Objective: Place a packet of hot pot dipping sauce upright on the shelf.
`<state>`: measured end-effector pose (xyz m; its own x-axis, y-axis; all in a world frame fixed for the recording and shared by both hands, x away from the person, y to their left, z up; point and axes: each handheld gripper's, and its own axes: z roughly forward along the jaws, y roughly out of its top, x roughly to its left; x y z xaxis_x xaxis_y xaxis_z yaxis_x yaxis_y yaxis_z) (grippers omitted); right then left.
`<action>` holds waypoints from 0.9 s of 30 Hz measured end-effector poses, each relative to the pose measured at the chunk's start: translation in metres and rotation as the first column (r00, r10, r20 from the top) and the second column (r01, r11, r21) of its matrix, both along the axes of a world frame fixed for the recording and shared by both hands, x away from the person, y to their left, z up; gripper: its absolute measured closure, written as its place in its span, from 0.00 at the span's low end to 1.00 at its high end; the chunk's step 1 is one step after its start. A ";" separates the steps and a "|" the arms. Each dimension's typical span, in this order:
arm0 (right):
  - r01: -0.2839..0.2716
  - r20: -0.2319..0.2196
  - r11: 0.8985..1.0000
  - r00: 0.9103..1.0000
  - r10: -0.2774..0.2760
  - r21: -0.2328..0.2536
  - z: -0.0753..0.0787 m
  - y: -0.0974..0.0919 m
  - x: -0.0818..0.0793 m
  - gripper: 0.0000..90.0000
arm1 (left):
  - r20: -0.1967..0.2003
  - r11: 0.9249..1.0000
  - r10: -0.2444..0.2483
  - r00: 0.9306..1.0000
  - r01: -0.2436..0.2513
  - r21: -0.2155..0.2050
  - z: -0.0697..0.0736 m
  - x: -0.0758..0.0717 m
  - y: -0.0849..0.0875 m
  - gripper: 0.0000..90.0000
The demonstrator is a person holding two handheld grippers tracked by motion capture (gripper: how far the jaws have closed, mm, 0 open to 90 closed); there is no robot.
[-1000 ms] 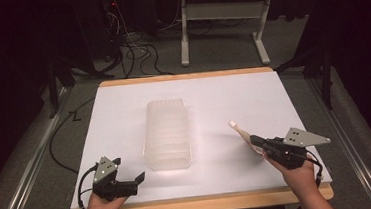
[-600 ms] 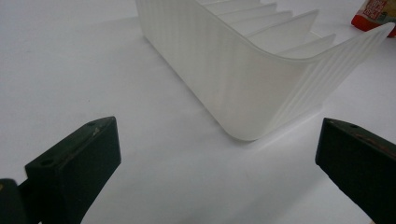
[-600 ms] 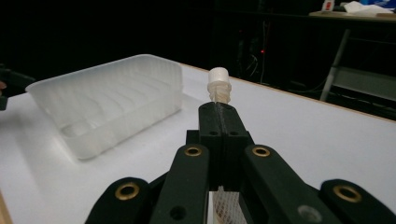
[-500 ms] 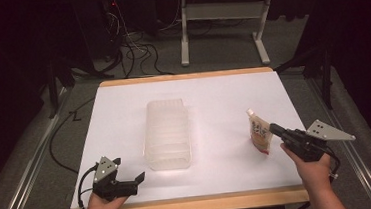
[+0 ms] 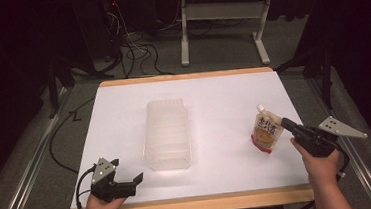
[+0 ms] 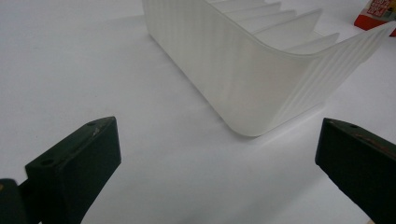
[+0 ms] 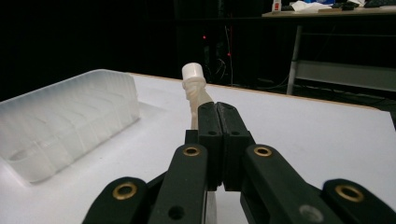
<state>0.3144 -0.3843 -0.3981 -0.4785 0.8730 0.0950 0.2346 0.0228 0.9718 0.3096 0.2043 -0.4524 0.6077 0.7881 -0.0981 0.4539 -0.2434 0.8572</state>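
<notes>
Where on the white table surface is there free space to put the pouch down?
Bare patches: between the clear bin and the pouch, left of the bin above the left gripper, and the far strip behind the bin. It is crowded only at the right gripper, shut on the pouch.

Spouted pouch upright in your right claw

Your pouch (image 5: 266, 133) is a small stand-up pack with a white screw cap, a pale front with an orange picture and a red bottom edge. It stands upright, slightly tilted, on the right part of the white surface (image 5: 223, 96), well apart from the clear ribbed tray (image 5: 166, 133), pinched at its edge by your right claw (image 5: 286, 125).
</notes>
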 end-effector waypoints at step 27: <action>-0.067 -0.179 0.998 0.982 0.063 -0.018 -0.035 0.017 0.015 0.63 | 0.004 1.000 0.016 1.000 -0.016 -0.008 0.002 -0.004 0.004 0.01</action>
<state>0.3296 -0.3672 -0.4333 -0.5113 0.8437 0.1634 0.4011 0.0661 0.9136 0.3055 0.2085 -0.4508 0.5955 0.7968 -0.1018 0.4541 -0.2294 0.8609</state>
